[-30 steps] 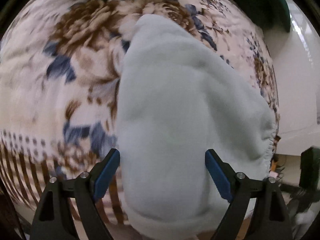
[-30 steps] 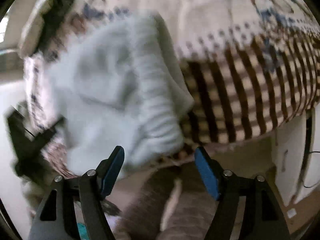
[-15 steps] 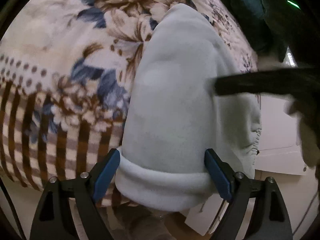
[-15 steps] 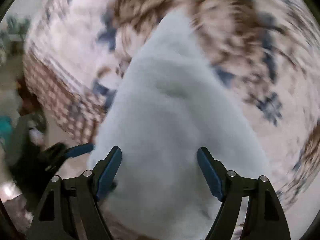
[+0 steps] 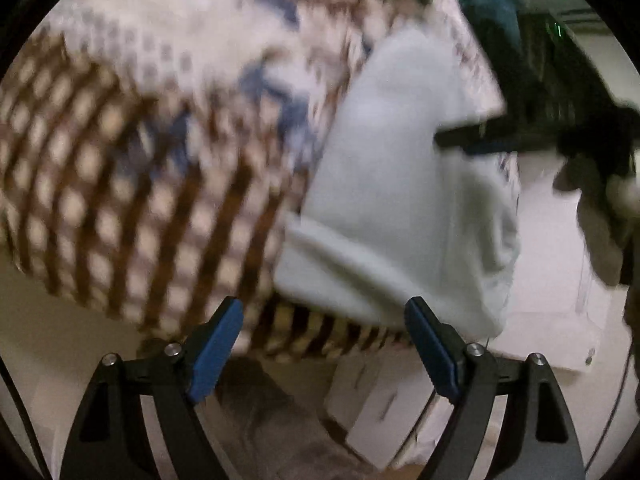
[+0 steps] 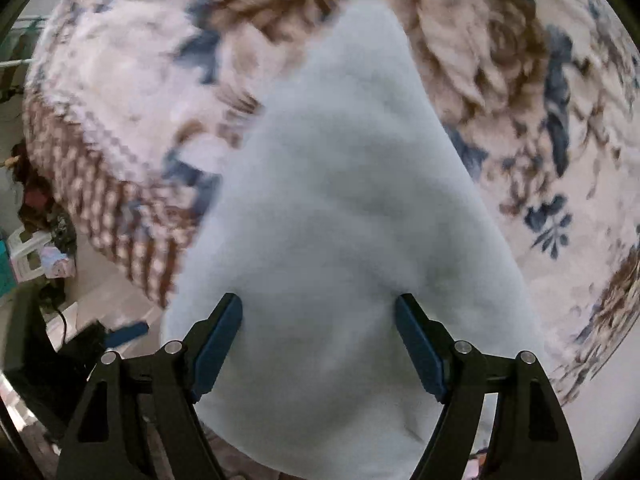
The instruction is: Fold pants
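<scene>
Pale fleece pants (image 6: 352, 208) lie folded on a floral blanket (image 6: 520, 80), whose open surface stretches clear on both sides of them. Beyond the pants' near end, the blanket edge drops to white boxes (image 5: 376, 404) on the floor; a dark green bundle (image 5: 492, 12) blocks the far corner.
</scene>
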Action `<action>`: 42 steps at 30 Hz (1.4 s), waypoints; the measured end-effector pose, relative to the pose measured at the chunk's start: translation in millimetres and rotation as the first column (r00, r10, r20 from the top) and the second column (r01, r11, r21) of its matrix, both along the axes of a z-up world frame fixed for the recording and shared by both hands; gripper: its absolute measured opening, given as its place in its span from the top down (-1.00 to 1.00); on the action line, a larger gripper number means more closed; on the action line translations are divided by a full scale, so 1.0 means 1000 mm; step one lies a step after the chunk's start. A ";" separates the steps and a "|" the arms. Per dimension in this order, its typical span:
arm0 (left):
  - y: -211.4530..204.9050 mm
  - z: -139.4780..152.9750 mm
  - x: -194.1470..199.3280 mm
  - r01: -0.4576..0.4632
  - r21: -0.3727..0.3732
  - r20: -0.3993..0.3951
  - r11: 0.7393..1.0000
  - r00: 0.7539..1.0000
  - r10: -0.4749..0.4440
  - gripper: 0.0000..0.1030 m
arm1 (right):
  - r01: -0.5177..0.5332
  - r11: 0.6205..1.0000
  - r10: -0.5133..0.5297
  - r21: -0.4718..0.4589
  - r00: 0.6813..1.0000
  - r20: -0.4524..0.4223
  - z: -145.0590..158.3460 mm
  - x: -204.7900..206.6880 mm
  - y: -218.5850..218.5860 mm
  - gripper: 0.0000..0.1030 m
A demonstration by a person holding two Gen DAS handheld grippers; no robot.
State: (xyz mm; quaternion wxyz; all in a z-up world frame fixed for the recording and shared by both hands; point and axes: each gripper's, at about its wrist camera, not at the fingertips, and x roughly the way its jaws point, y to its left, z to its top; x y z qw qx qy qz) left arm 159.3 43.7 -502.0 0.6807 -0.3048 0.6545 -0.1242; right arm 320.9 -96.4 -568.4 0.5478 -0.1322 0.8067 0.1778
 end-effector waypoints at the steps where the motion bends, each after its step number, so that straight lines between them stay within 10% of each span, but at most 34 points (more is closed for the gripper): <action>1: 0.007 0.005 0.010 -0.020 -0.009 0.028 1.000 0.999 0.020 -0.61 | 0.003 1.000 -0.003 0.025 1.000 0.014 0.009 0.001 0.005 -0.56; 7: -0.016 -0.042 0.071 0.100 -0.074 0.030 0.992 0.995 -0.098 -0.61 | -0.072 0.997 0.072 -0.021 0.997 -0.014 -0.016 0.001 0.037 -0.55; 19: -0.012 -0.052 -0.012 0.161 -0.124 -0.060 0.979 0.984 -0.169 -0.57 | -0.015 0.999 0.013 -0.045 0.999 -0.037 -0.038 0.019 -0.005 -0.55; 30: 0.037 -0.015 0.044 -0.078 -0.152 0.026 0.985 0.996 0.083 -0.59 | 0.066 0.998 -0.067 -0.008 0.998 -0.017 -0.031 0.028 -0.078 -0.55; 37: -0.027 -0.051 0.078 0.157 -0.172 0.049 0.973 0.987 -0.151 -0.59 | 0.100 0.995 -0.101 -0.009 0.995 -0.027 -0.029 0.031 -0.116 -0.59; 42: -0.018 -0.059 0.035 0.162 -0.182 -0.025 0.970 0.985 -0.169 -0.61 | 0.078 0.997 -0.079 -0.016 0.996 -0.038 -0.031 0.026 -0.121 -0.59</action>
